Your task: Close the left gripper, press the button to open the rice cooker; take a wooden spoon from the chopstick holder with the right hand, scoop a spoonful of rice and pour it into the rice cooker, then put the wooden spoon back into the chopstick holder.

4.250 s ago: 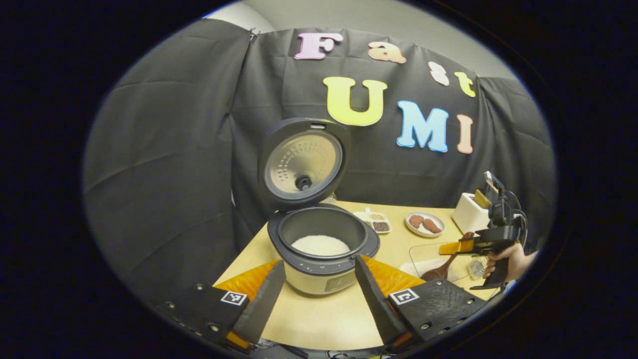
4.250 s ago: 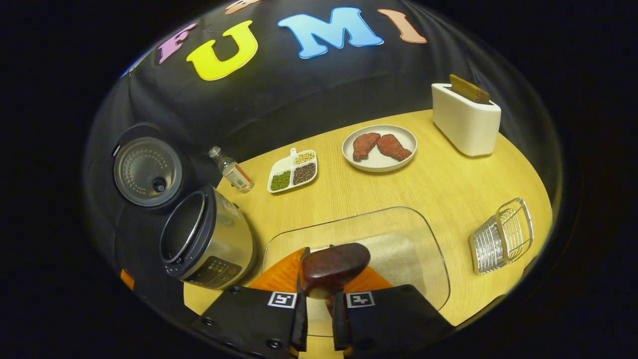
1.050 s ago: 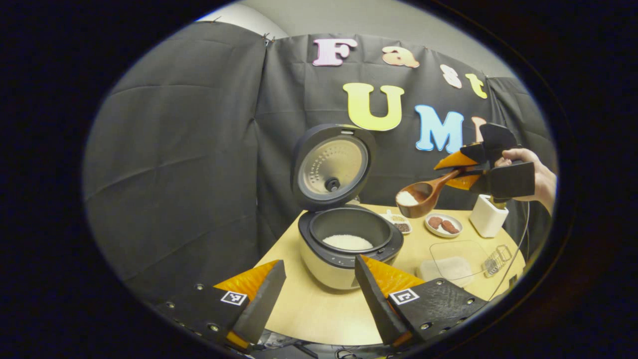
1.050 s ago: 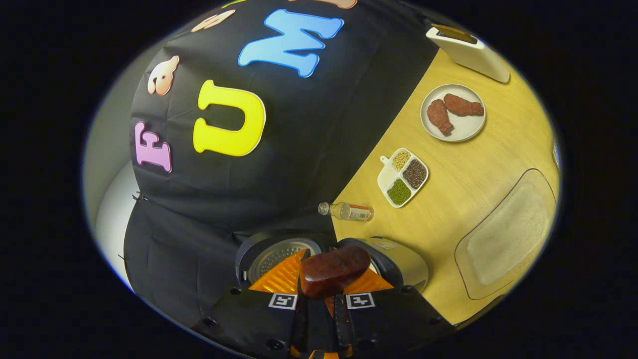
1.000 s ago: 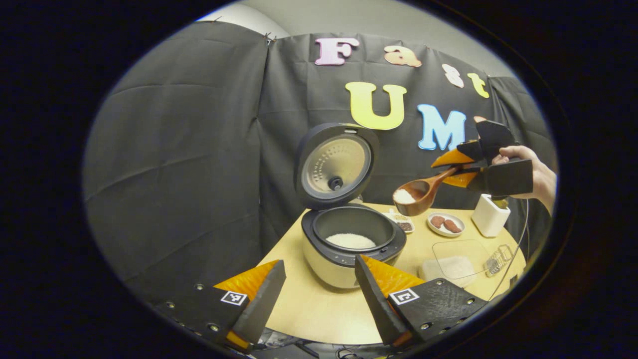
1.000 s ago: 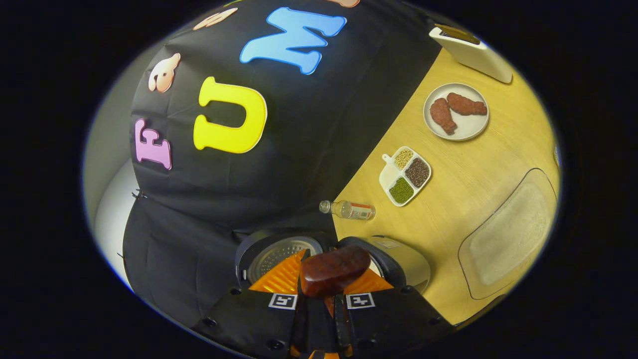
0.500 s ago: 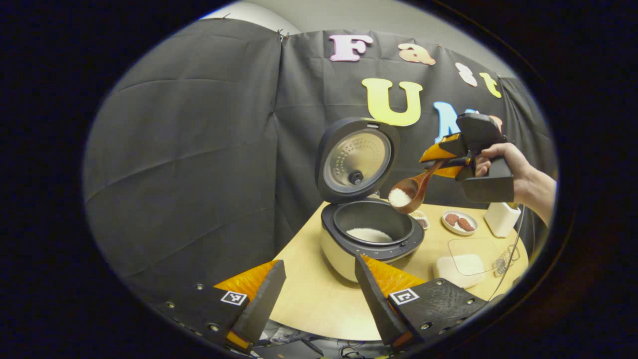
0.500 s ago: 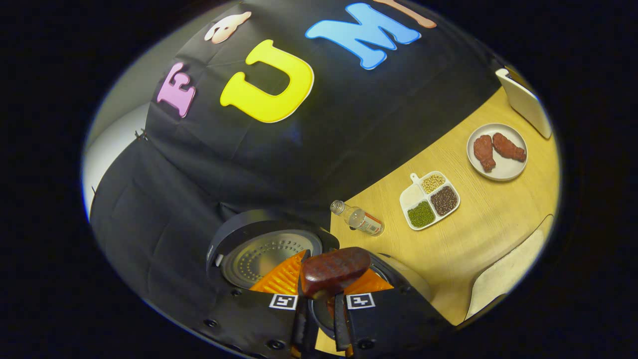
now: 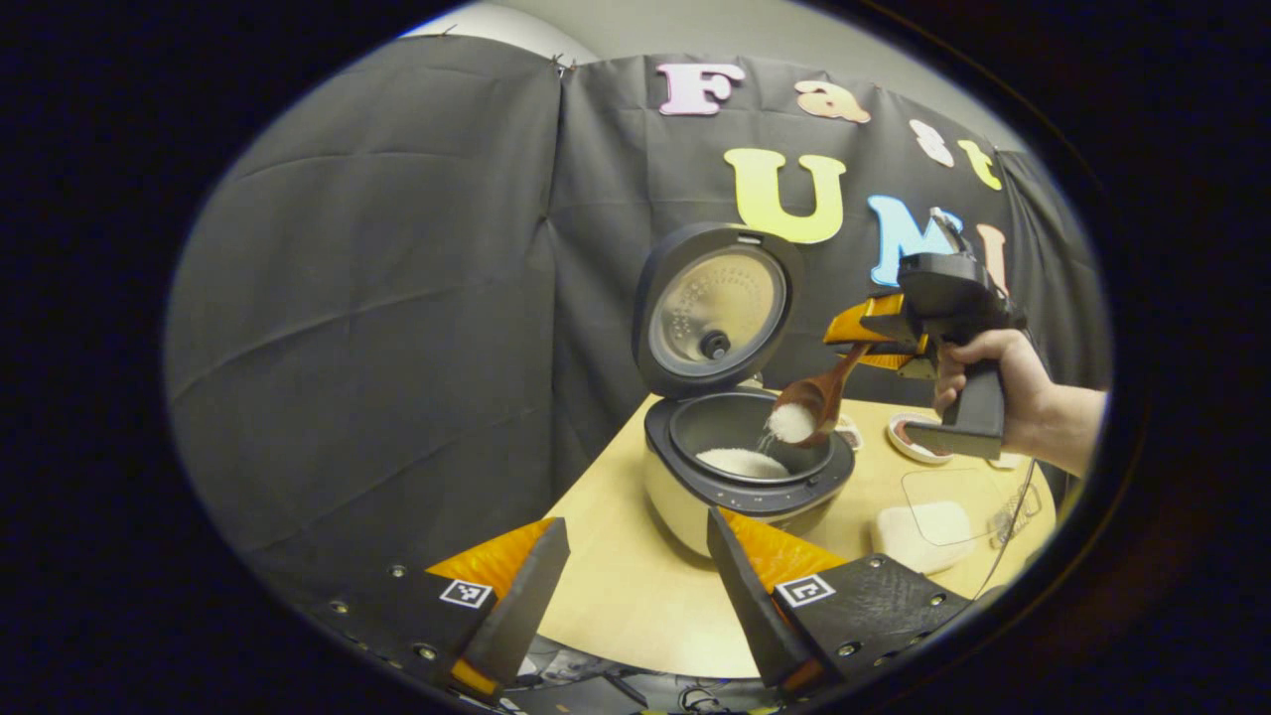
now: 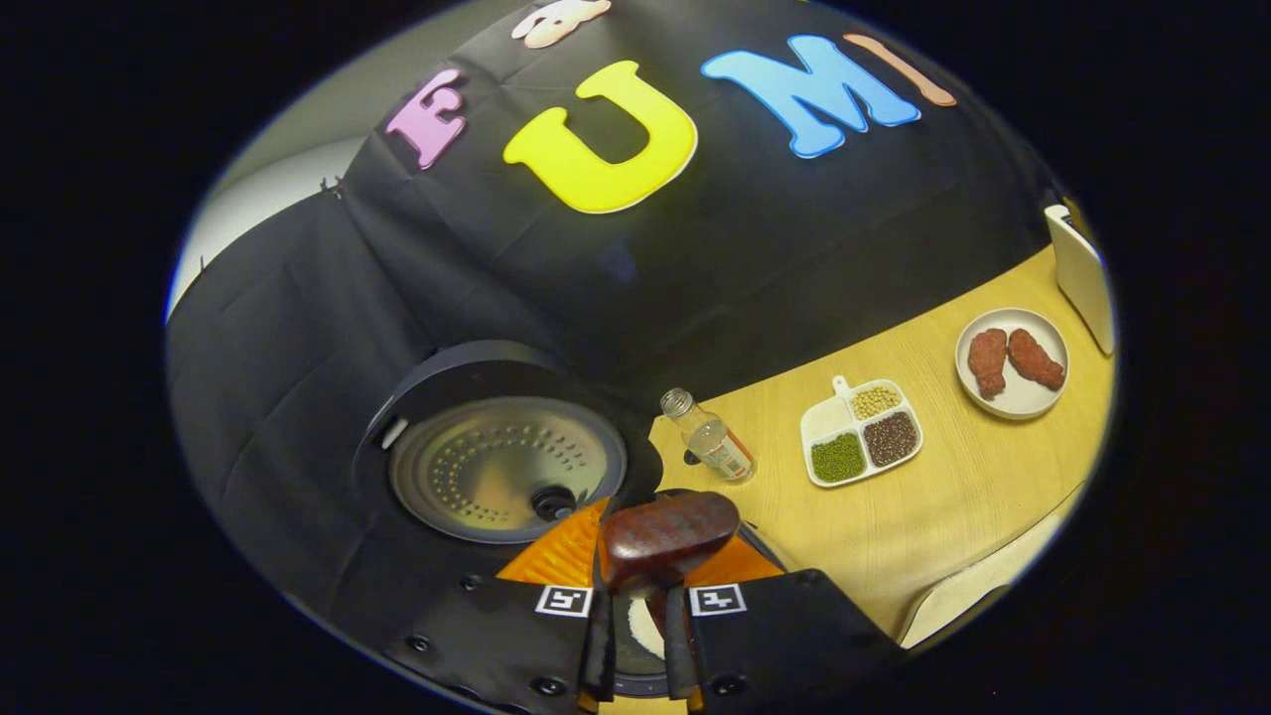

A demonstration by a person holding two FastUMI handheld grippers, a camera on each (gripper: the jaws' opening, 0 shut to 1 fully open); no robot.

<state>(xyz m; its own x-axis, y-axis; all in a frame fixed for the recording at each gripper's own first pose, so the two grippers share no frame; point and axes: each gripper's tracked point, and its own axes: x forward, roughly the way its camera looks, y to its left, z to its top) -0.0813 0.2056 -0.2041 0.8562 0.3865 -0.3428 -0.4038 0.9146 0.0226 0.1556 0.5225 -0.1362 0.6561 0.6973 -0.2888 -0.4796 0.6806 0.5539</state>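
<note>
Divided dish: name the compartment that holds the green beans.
In the divided dish, the green beans fill the big compartment nearest the right gripper; beside it dark grains, beyond them pale ones.

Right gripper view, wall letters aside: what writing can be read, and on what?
Bottle label: print too small and blurred to read.
Square markers on the right gripper: black-and-white patterns, no words.
No other writing is legible.
</note>
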